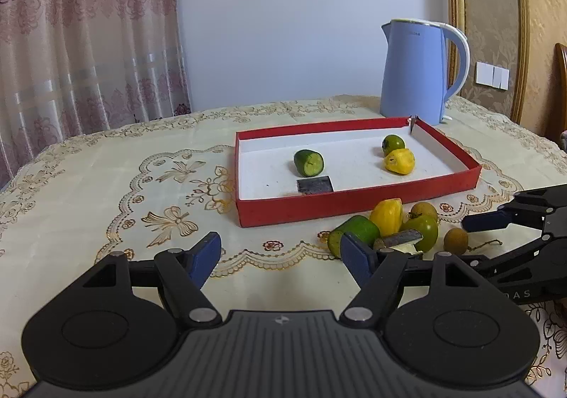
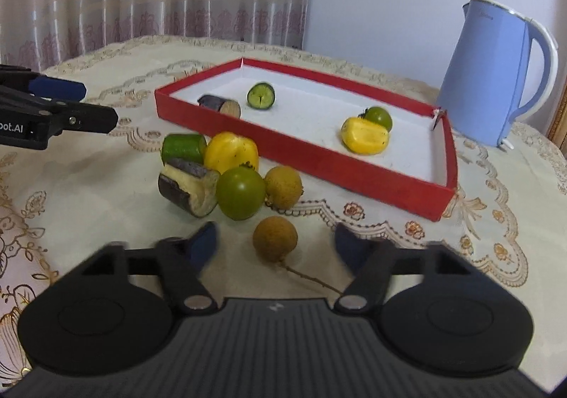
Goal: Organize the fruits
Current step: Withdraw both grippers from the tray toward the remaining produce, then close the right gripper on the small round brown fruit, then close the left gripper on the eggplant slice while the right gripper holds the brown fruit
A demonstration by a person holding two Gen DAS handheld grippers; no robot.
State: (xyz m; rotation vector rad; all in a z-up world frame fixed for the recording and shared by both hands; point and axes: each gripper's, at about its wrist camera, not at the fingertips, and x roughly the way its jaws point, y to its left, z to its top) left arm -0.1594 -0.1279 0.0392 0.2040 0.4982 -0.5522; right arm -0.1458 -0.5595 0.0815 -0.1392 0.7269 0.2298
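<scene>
Covering the table (image 1: 106,168) is a cream cloth with gold embroidery; a patterned curtain (image 1: 81,26) hangs behind and a blue kettle (image 1: 414,72) stands past the red tray (image 1: 354,201). From the left wrist, the tray holds a cucumber piece (image 1: 309,162), a green fruit (image 1: 392,143) touching a yellow pepper piece (image 1: 399,160), and a dark eggplant piece (image 1: 315,184). The left gripper (image 1: 280,258) is spread, nothing between its fingers.

From the right wrist, loose produce lies just outside the tray's near wall: a cucumber chunk (image 2: 183,147), yellow pepper (image 2: 231,152), eggplant chunk (image 2: 187,187), green tomato (image 2: 241,192) and a longan (image 2: 283,186). The right gripper (image 2: 274,247) stands spread around a second longan (image 2: 275,238), pads clear of it.
</scene>
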